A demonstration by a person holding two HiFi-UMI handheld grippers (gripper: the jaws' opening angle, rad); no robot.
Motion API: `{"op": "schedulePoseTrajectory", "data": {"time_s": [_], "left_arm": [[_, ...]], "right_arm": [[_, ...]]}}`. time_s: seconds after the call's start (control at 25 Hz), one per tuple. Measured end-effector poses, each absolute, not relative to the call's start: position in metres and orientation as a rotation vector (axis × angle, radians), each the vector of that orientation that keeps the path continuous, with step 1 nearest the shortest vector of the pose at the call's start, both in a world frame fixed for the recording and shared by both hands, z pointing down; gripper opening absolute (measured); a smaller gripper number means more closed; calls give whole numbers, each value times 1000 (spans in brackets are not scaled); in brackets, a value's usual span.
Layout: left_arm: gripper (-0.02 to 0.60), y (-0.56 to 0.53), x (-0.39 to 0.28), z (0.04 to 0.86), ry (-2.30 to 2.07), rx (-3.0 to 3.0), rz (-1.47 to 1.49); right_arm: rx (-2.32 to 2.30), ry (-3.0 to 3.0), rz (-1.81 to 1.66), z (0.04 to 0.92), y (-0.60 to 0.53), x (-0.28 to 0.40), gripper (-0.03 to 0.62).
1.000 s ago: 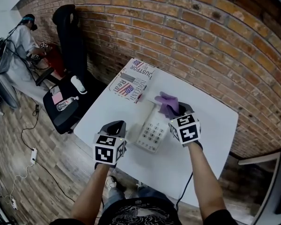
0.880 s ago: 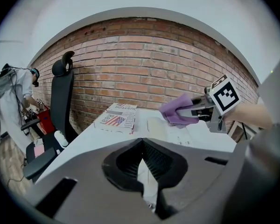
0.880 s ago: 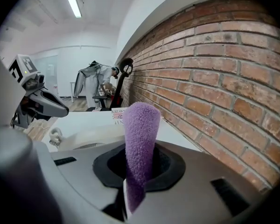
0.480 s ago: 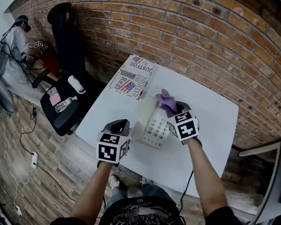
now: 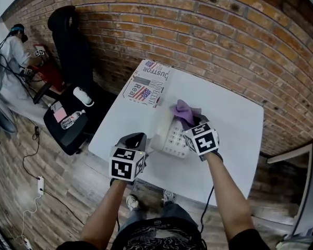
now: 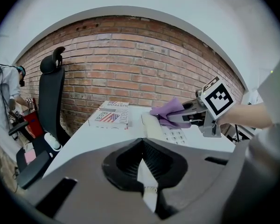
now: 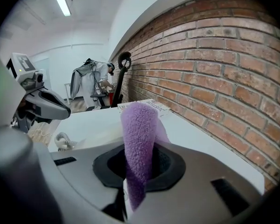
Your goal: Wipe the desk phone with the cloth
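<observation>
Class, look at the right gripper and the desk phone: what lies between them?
The purple cloth, clamped by the right gripper, sits between them over the desk phone; the left gripper view shows it.

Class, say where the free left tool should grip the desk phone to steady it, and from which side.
Probably the near left corner of the phone, beside the handset, coming in low from the left, where the left tool hovers. That side lies bare and faces it. The right tool and the cloth take up the far end.
</observation>
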State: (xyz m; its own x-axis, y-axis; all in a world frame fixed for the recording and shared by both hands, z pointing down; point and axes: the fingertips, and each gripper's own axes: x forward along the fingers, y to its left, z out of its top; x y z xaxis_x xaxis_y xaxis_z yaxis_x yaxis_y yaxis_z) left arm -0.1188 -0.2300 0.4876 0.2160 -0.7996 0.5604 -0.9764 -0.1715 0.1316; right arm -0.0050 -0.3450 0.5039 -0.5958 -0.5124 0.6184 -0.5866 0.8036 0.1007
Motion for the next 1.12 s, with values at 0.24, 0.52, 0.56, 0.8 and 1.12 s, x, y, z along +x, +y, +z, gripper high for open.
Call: {"op": "schedulePoseTrajectory", "data": {"time_s": [0.24, 0.52, 0.56, 0.8, 1.12], "left_arm": [[6, -220, -121, 486, -1608, 2063, 517], [6, -206, -130, 484, -1584, 2095, 526], [6, -204, -132, 484, -1582, 2099, 525], [6, -194, -143, 483, -1562, 2127, 520], [6, -182, -148, 486, -1505, 2175, 516]], "right_arm": [[847, -2328, 200, 508, -330, -5, 44], [878, -2312, 214, 511, -312, -8, 44], [883, -2310, 219, 511, -310, -9, 44], [917, -2297, 246, 515, -293, -12, 44], [960, -2271, 287, 521, -267, -14, 44]]}}
